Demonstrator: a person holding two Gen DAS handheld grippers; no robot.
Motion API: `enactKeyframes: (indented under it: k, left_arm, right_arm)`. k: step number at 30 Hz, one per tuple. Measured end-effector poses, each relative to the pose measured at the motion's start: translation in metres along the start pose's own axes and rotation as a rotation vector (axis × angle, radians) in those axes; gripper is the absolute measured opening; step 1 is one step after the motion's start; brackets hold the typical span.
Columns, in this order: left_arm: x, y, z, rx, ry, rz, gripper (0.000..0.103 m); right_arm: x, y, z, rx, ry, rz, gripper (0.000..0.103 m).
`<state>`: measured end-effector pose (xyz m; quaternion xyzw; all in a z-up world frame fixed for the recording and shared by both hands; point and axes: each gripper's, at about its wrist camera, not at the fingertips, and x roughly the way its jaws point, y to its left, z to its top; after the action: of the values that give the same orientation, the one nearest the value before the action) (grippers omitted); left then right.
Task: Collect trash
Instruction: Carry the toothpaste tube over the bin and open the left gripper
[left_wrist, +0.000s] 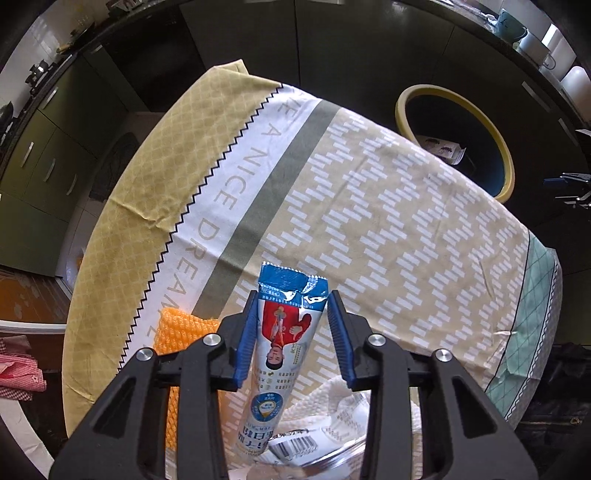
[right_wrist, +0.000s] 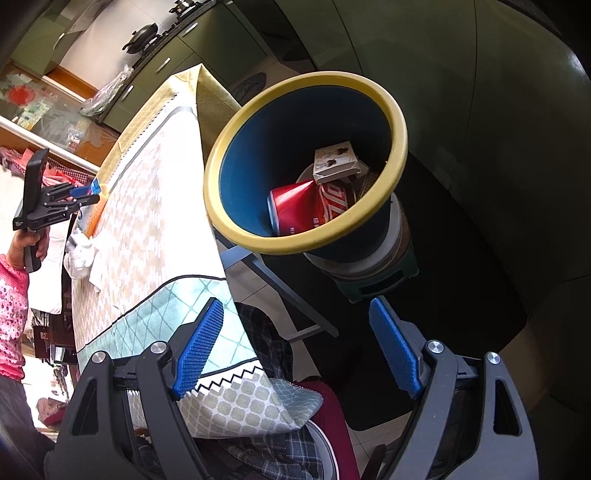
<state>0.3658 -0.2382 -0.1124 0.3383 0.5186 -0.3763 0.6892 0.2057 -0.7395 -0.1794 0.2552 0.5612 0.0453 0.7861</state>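
Observation:
A long blue-and-white sachet (left_wrist: 284, 332) with a red-clad figure printed on it stands between the blue pads of my left gripper (left_wrist: 293, 295). Both pads press its sides, and its blue torn top sticks out past the fingertips above the tablecloth (left_wrist: 369, 184). Seen from the right wrist, that gripper (right_wrist: 83, 192) hovers over the far left part of the table. My right gripper (right_wrist: 295, 302) is open and holds nothing. It hangs beyond the table's corner, facing the blue bin with a yellow rim (right_wrist: 306, 79). Inside the bin lie a red cola can (right_wrist: 314, 210) and a small carton (right_wrist: 336, 160).
An orange foam net (left_wrist: 181, 325), a crumpled white cloth (left_wrist: 332, 402) and a clear wrapper with a barcode (left_wrist: 295, 446) lie on the table under the left gripper. The bin (left_wrist: 454, 96) stands off the table's far edge. Clothes are piled below the corner (right_wrist: 273, 354). A hand (right_wrist: 33, 243) grips the left handle.

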Motion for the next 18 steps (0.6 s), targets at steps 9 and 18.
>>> enactKeyframes:
  k: [9, 18]
  left_arm:
    - [-0.049, -0.045, 0.026, 0.054, -0.097, -0.012, 0.036]
    - [-0.074, -0.131, 0.093, 0.194, -0.19, -0.102, 0.036]
  right_arm:
    - [-0.01, 0.005, -0.003, -0.044, -0.021, 0.012, 0.081]
    - [-0.019, -0.014, -0.006, -0.041, -0.045, 0.013, 0.081]
